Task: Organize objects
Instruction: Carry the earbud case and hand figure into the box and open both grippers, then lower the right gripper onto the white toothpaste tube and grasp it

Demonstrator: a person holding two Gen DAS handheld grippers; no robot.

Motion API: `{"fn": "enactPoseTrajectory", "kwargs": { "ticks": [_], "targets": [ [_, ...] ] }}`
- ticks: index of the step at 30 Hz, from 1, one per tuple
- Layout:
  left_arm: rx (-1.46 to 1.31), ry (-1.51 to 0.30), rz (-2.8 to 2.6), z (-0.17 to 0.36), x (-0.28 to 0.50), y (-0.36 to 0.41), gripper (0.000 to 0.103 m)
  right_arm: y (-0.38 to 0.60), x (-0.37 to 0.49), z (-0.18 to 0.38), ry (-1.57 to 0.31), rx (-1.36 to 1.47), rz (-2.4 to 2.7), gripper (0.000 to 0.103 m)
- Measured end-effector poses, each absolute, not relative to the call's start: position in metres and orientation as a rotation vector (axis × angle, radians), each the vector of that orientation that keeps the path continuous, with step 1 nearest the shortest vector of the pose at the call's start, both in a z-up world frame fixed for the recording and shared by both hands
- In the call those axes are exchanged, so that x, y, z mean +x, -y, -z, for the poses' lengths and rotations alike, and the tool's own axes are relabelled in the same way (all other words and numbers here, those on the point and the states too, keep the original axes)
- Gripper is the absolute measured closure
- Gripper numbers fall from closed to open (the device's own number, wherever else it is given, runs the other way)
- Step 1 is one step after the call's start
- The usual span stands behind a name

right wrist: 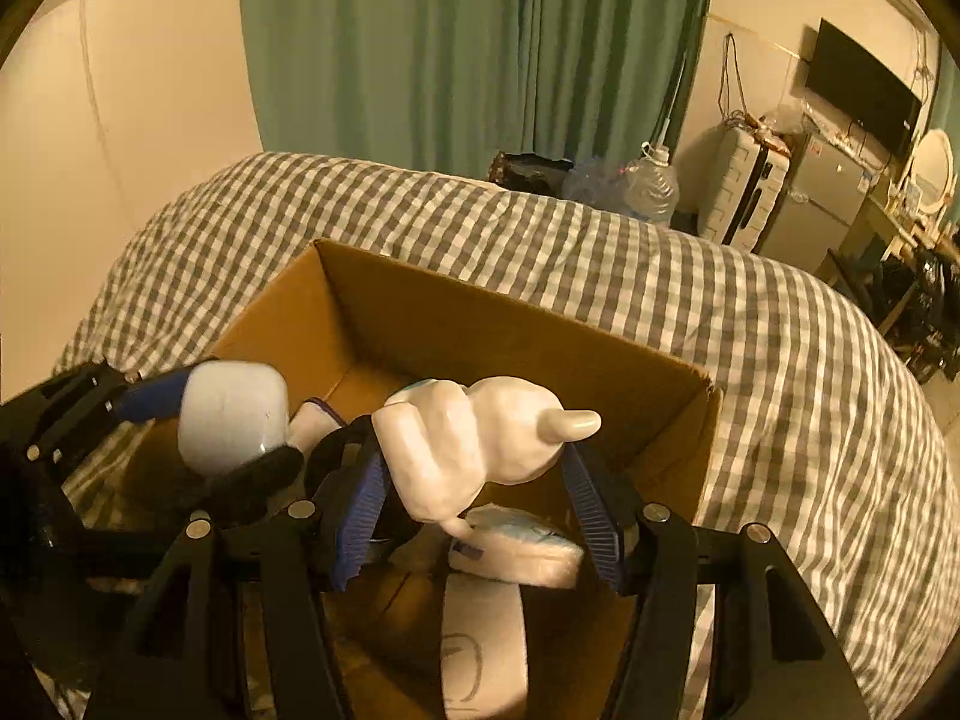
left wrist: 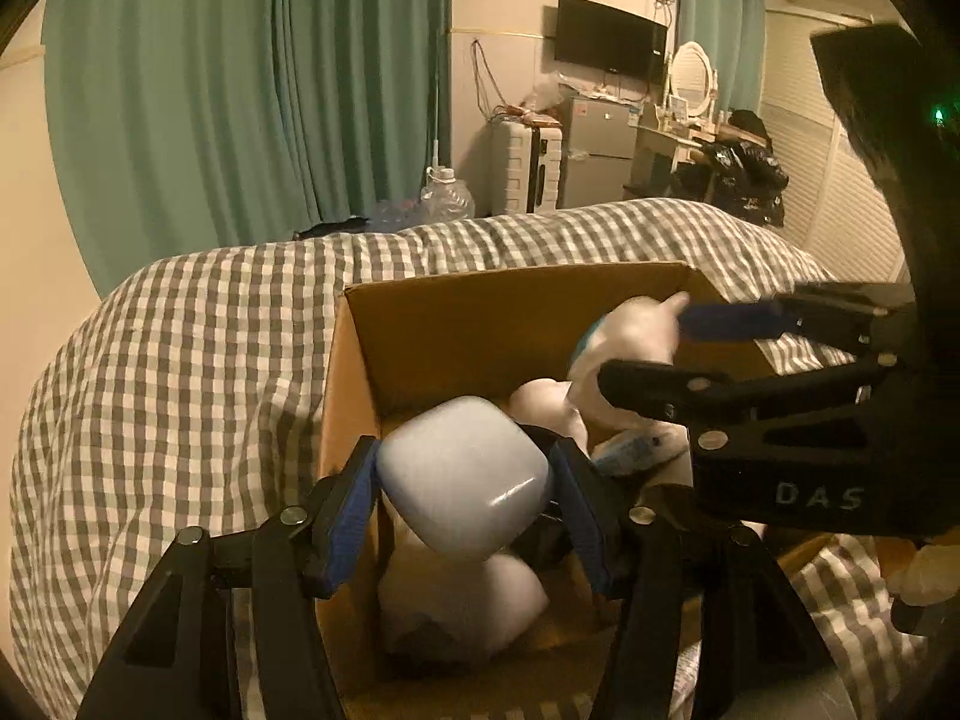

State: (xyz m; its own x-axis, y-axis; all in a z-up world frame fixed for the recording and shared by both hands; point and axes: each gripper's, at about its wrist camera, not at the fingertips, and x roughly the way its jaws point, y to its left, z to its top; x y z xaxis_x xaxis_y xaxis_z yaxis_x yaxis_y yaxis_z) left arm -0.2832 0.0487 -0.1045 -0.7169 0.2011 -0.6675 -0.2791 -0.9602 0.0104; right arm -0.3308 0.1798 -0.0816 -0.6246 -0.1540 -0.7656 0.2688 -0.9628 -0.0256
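Left wrist view. A cardboard box (left wrist: 456, 330) is seen standing on a bed (left wrist: 180, 348) covered with a grey-and-white checked sheet. The left tool (left wrist: 462, 480) is held above the near part of the box's open top. A pale blue rounded case (left wrist: 465, 471) is seen between its blue pads (left wrist: 348, 516); the left pad appears to touch the case, while a dark gap shows at the right pad, so a firm grip cannot be confirmed and the case is judged to be at the point of release. Further soft white and blue items are seen lying on the box floor below. The right tool (left wrist: 648, 348) enters from the right, carrying a white figurine (left wrist: 624, 336) above the far right part of the box.

Right wrist view. The right tool (right wrist: 474, 480) is positioned over the box (right wrist: 480, 324). The white figurine (right wrist: 480, 438) lies between its pads; contact is seen at the left pad, but at the right pad it cannot be told, so whether the figurine is grasped or released is not determined. A white-and-blue packet (right wrist: 522, 552) lies directly beneath. The left tool (right wrist: 228, 438) and the rounded case (right wrist: 231, 420) are seen at the left wall of the box.

Both items are held over the open box so that, when released, they are judged to fall inside rather than onto the bed.
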Motion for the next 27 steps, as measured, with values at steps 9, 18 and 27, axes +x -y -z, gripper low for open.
{"fn": "enactPoseTrajectory", "kwargs": {
  "ticks": [9,18,27],
  "targets": [
    [-0.961,-0.224,-2.752,0.074,-0.241,-0.046,0.014,-0.193,-0.302,0.035,-0.147,1.077,2.700,0.021],
    [-0.978,-0.157,-2.797,0.042,-0.203,-0.028,0.012,-0.205,-0.236,-0.003,-0.201,1.029,2.754,0.020],
    [-0.977,-0.139,-2.846,0.025,-0.153,-0.004,0.011,-0.211,-0.179,-0.015,-0.190,1.036,2.778,0.020]
  ]
}}
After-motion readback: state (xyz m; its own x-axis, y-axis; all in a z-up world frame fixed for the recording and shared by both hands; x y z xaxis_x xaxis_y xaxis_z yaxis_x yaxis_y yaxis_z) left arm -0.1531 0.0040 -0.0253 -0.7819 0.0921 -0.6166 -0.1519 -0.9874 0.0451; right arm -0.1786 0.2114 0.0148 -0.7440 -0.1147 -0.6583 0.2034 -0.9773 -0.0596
